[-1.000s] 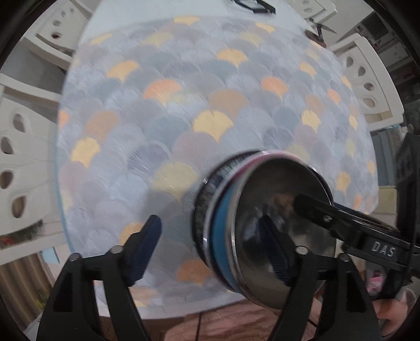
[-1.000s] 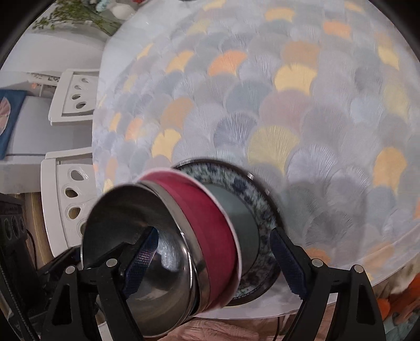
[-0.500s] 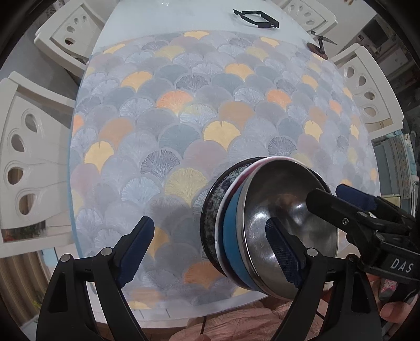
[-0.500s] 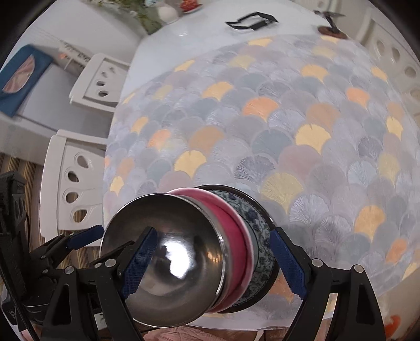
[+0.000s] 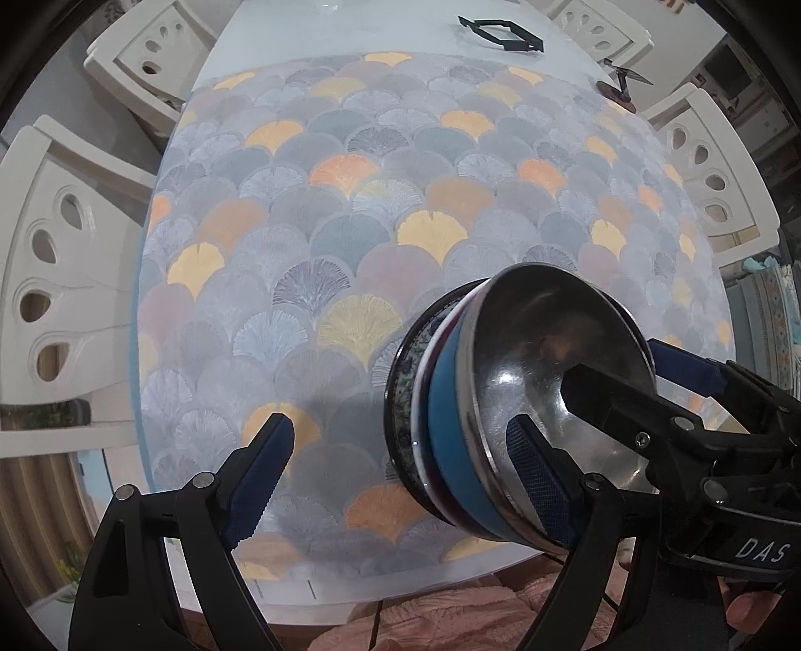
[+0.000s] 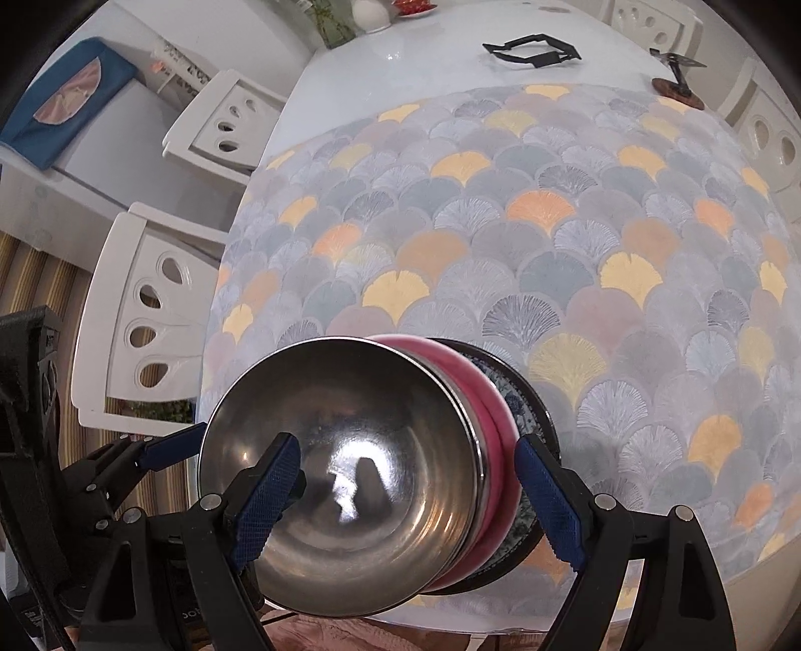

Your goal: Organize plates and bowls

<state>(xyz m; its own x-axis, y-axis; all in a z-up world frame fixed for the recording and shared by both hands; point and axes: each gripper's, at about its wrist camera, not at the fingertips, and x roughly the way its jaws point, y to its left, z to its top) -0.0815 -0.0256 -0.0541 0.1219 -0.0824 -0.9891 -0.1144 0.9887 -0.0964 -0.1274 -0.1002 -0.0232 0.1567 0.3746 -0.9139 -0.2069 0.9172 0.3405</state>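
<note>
A stack stands near the table's front edge: a steel bowl (image 5: 550, 370) on a bowl that is blue on one side (image 5: 450, 450) and pink on the other (image 6: 488, 400), on a dark patterned plate (image 5: 403, 385). The stack also shows in the right wrist view, steel bowl (image 6: 350, 450) on top. My left gripper (image 5: 400, 465) is open, its right finger beside the stack. My right gripper (image 6: 405, 480) is open and straddles the stack, one finger inside the steel bowl's side, one past the pink bowl.
The round table has a fan-patterned cloth (image 5: 375, 225). White chairs (image 5: 55, 265) stand around it. A black folded frame (image 5: 500, 35) and a small stand (image 5: 621, 85) lie at the far edge. A blue cushion (image 6: 65, 100) lies on a cabinet at the left.
Both grippers have pulled back and risen from the stack, so more of the table shows. The stack has stayed in place near the front edge.
</note>
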